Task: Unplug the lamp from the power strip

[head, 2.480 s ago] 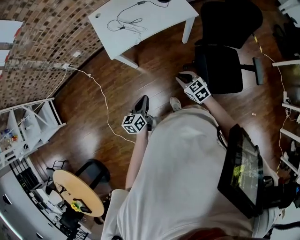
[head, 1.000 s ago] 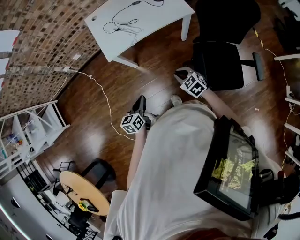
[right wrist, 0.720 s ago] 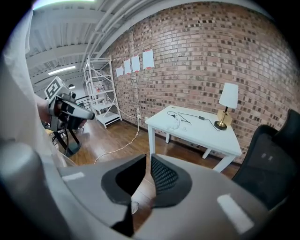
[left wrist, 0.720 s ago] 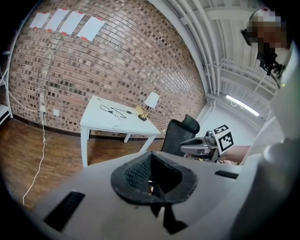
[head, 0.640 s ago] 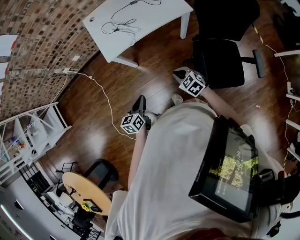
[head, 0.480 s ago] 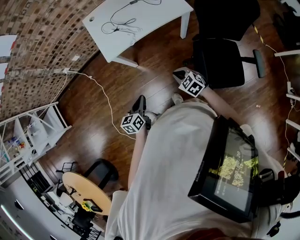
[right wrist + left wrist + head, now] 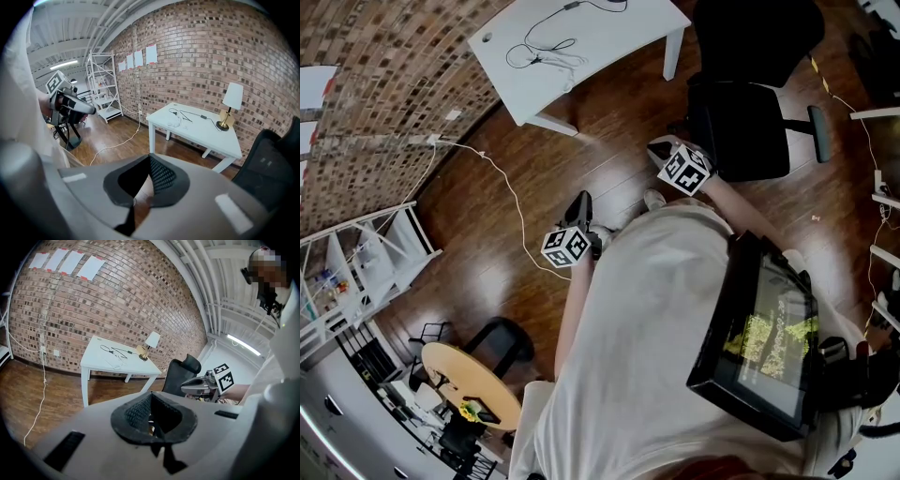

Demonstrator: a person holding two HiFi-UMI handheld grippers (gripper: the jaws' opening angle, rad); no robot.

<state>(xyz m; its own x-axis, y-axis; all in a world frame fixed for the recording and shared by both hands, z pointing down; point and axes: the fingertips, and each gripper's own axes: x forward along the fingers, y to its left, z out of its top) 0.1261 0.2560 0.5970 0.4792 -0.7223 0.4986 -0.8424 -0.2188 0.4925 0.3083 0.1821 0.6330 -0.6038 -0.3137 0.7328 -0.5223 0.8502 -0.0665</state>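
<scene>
While the left gripper [image 7: 152, 418] hangs shut and empty above the floor [image 7: 619, 122], the one change is at the right gripper [image 7: 146, 178]: its jaws, partly apart a second ago, have come together on nothing. I read this as a reset before the approach, not a grasp; unplugging is not yet begun, and both grippers stand well apart from the counter [image 7: 600, 42]. The lamp [image 7: 151, 344] stands upright at the counter's far end by the brick wall [image 7: 117, 301], its black cord [image 7: 115, 350] lying across the top toward a white object [image 7: 114, 363] that may be the power strip; I cannot tell. Count, left to right: one shelf unit [image 7: 366, 253], one white floor cable [image 7: 508, 202], one counter, one lamp, two grippers, one black chair [image 7: 750, 112].
</scene>
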